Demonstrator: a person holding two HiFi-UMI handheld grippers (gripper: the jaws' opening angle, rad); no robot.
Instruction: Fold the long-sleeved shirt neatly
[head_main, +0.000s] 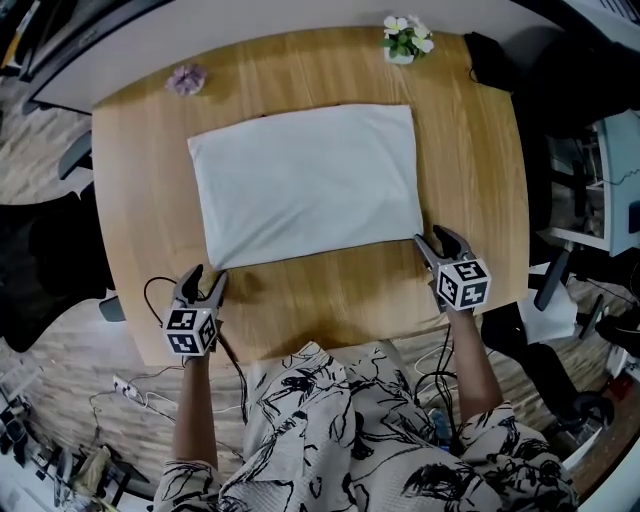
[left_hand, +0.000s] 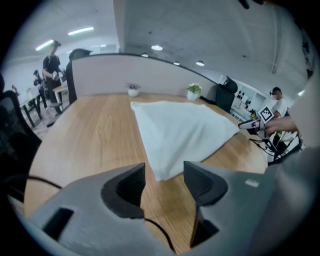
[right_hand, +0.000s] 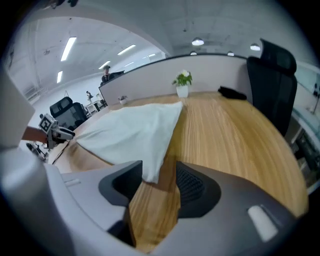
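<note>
The pale shirt (head_main: 310, 185) lies folded into a flat rectangle on the round wooden table (head_main: 140, 180). My left gripper (head_main: 205, 277) rests on the table just off the shirt's near left corner. In the left gripper view the jaws (left_hand: 164, 175) stand apart, and the shirt's corner (left_hand: 162, 172) lies on the wood just past them, untouched. My right gripper (head_main: 433, 241) sits at the near right corner. Its jaws (right_hand: 157, 175) are apart too, with the shirt's corner (right_hand: 150, 175) lying loose between them.
A small white flower pot (head_main: 405, 40) and a purple flower (head_main: 186, 79) stand at the table's far edge, and a black object (head_main: 490, 55) lies at the far right. A thin black cable (head_main: 150, 290) loops by the left gripper. Office chairs surround the table.
</note>
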